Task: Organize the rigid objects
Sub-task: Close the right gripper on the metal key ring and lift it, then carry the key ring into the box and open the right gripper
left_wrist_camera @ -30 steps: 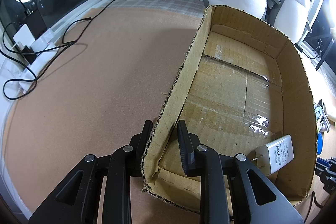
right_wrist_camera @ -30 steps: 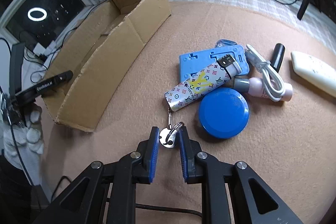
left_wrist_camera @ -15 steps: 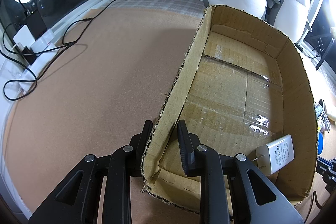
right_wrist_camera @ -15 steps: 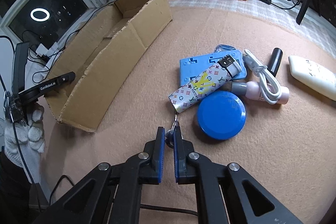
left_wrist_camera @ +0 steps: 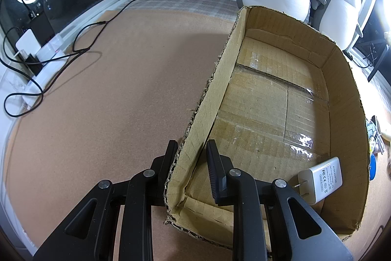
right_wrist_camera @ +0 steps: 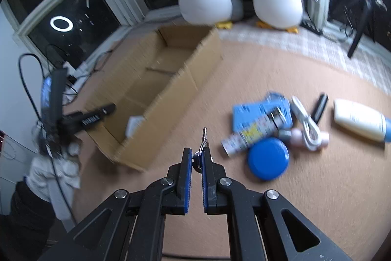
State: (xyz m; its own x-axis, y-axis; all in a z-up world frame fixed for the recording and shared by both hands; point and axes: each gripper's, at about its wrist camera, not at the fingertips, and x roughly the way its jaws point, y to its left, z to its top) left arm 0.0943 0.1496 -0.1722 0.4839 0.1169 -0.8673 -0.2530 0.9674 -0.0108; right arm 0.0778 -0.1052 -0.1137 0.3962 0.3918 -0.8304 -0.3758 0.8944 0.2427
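Inside cardboard box (left_wrist_camera: 347, 99): white charger (left_wrist_camera: 322, 179) only.

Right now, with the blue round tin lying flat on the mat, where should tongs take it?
Grip the blue round tin across its rim, coming from above on its free near side; it lies flat, and the patterned tube crowds its far edge.

My left tool (left_wrist_camera: 190, 160) points steeply down with its two fingers astride the near wall of the cardboard box (left_wrist_camera: 347, 94), one finger outside and one inside, clamped on that wall. My right tool (right_wrist_camera: 197, 159) also tilts downward, its blue-padded fingers (right_wrist_camera: 187, 175) closed on a small key ring (right_wrist_camera: 201, 149) that sticks out past the tips, lifted clear of the surface. In the right view my gloved left hand (right_wrist_camera: 56, 168) shows at the far left, gripping its tool's handle.
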